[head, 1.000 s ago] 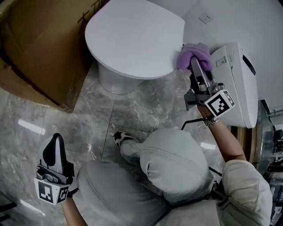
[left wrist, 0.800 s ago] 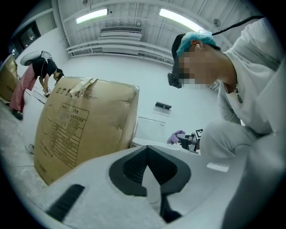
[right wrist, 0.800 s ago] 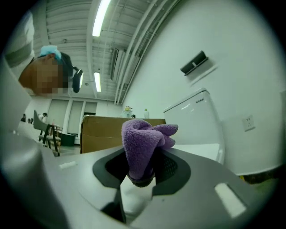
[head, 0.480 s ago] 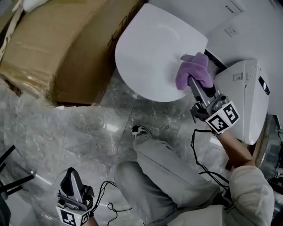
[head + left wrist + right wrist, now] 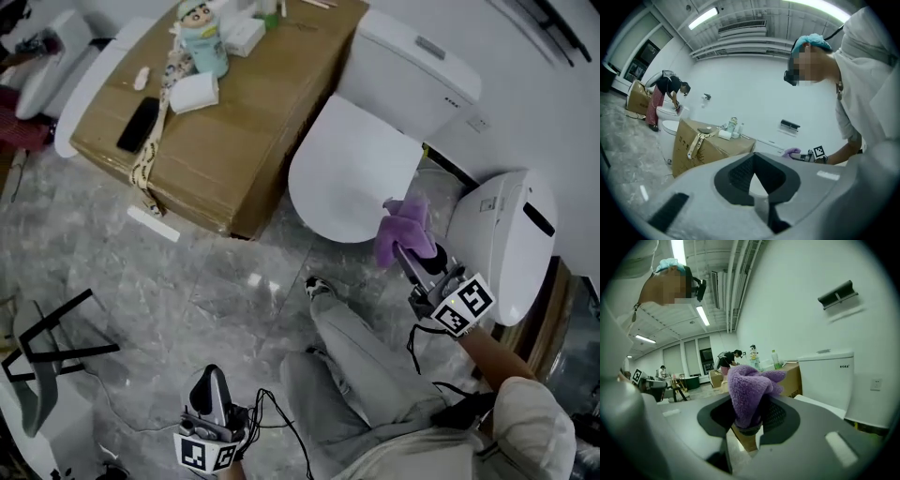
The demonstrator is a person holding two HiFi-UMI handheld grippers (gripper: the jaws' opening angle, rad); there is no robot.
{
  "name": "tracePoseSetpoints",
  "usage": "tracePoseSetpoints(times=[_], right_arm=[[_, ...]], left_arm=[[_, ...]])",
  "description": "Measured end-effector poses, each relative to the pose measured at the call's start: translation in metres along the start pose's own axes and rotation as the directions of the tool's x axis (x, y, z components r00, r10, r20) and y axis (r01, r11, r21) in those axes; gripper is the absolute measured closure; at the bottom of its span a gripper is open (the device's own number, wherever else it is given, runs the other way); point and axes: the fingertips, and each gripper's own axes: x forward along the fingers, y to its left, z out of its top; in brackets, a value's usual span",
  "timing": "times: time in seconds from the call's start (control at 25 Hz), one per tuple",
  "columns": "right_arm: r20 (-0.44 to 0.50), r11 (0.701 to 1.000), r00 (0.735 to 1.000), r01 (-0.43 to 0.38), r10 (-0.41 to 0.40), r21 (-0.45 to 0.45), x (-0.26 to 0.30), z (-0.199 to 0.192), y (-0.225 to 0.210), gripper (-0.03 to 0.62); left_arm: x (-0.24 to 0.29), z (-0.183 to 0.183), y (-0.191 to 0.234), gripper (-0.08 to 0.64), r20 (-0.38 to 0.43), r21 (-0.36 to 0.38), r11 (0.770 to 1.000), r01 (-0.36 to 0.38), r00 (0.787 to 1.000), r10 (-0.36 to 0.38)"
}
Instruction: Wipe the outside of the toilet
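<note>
We find right gripper (image 5: 406,251) clamped on fluffy purple cloth (image 5: 403,228) beside white ceramic toilet (image 5: 352,173), presumably for wiping; left gripper (image 5: 214,379) closed, idle.

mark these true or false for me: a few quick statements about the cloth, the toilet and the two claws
1. The right claw is shut on a purple cloth. True.
2. The toilet lid is raised. False: it is down.
3. The left claw holds a sponge. False: it is shut with nothing in it.
4. A cardboard box stands beside the toilet. True.
</note>
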Motion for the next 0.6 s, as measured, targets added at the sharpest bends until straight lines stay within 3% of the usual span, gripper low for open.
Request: tracePoseSetpoints(times=[0.2, 0.4, 0.6], right_arm=[[-0.008, 0.996, 0.998, -0.055, 0.054, -0.068, -0.04, 0.106, 0.075, 0.463], [0.052, 0.984, 0.992, -0.107, 0.116, -0.142, -0.065, 0.207, 0.137, 0.463], [0.143, 0.981, 0.981, -0.105, 0.129, -0.166, -0.111, 0.275, 0.19, 0.463]], left_arm=[[-0.044, 0.073, -0.072, 0.555, -0.037, -0.001, 1.0, -0.029, 0.999, 0.029], [-0.083, 0.171, -0.109, 0.555, 0.104, -0.023, 0.995, -0.094, 0.99, 0.095], [-0.118, 0.235, -0.148, 0.555, 0.177, 0.055, 0.996, -0.072, 0.982, 0.061]])
